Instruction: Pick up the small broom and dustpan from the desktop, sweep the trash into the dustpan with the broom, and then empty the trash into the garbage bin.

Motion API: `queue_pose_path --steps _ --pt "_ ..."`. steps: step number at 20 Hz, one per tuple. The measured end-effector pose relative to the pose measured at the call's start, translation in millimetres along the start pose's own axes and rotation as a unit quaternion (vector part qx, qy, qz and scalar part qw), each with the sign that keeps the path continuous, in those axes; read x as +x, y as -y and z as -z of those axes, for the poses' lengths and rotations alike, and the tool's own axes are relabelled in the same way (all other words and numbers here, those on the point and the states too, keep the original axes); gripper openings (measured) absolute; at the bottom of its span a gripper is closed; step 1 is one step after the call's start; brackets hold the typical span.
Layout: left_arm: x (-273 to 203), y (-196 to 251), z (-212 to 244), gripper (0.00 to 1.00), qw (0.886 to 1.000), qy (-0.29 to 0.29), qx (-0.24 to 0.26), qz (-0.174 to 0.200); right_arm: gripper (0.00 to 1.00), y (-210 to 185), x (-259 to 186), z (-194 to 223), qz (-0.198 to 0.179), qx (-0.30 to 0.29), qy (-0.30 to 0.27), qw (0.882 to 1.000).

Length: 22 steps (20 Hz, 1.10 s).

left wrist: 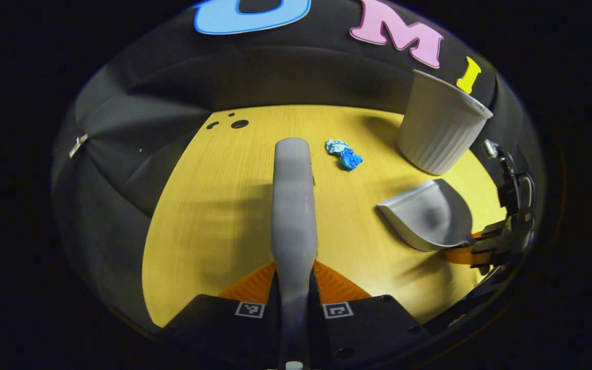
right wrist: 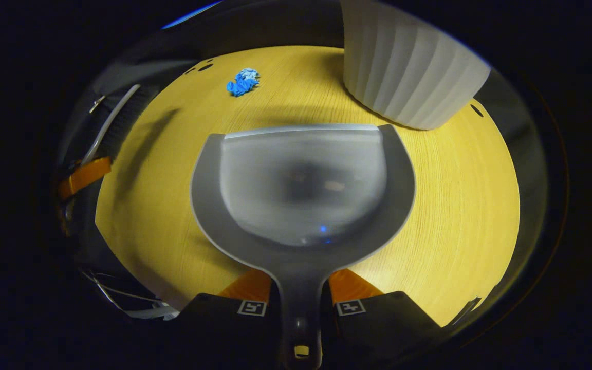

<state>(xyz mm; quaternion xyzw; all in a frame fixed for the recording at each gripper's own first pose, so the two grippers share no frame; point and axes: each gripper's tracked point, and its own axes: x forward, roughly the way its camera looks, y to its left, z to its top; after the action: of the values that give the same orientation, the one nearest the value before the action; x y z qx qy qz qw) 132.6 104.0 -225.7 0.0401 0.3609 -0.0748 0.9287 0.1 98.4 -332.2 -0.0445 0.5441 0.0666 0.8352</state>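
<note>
my left gripper [left wrist: 294,288] pinches the broom [left wrist: 292,200], my right gripper [right wrist: 300,298] the dustpan [right wrist: 301,180]; blue trash [left wrist: 344,155] seemingly unswept, bin [left wrist: 440,123] waiting.

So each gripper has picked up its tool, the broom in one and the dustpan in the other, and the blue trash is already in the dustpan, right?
Not quite. The dustpan is empty; the right gripper view shows the blue trash on the desktop.

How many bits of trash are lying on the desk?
1: a crumpled blue wad of paper on the bare desktop, ahead of the broom and left of the white bin. More could hide behind the bin.
</note>
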Motion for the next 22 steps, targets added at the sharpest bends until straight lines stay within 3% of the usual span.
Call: queue_pose_path --steps 4,6,11,18,22 --pt "43.5 -16.8 -41.9 0.27 1.0 -0.018 0.021 -0.006 0.34 8.1 -13.9 -1.0 -0.011 -0.035 0.005 0.999" --pt "64.7 -22.0 -62.3 0.3 0.998 -0.027 0.049 -0.013 0.34 10.8 -17.6 -0.9 -0.012 -0.06 0.007 0.998" --pt "120.6 -4.8 -110.4 0.27 0.991 -0.044 0.123 0.001 0.34 4.9 -24.8 -4.0 -0.034 -0.093 0.012 0.995" --pt "172.8 25.5 -153.3 0.3 0.954 -0.042 0.295 0.015 0.34 24.2 -28.7 -9.9 -0.027 -0.092 0.019 0.995" --pt "179.2 50.0 -154.3 0.3 0.936 -0.043 0.345 0.062 0.34 33.6 -25.5 -9.8 -0.017 -0.091 0.018 0.996"
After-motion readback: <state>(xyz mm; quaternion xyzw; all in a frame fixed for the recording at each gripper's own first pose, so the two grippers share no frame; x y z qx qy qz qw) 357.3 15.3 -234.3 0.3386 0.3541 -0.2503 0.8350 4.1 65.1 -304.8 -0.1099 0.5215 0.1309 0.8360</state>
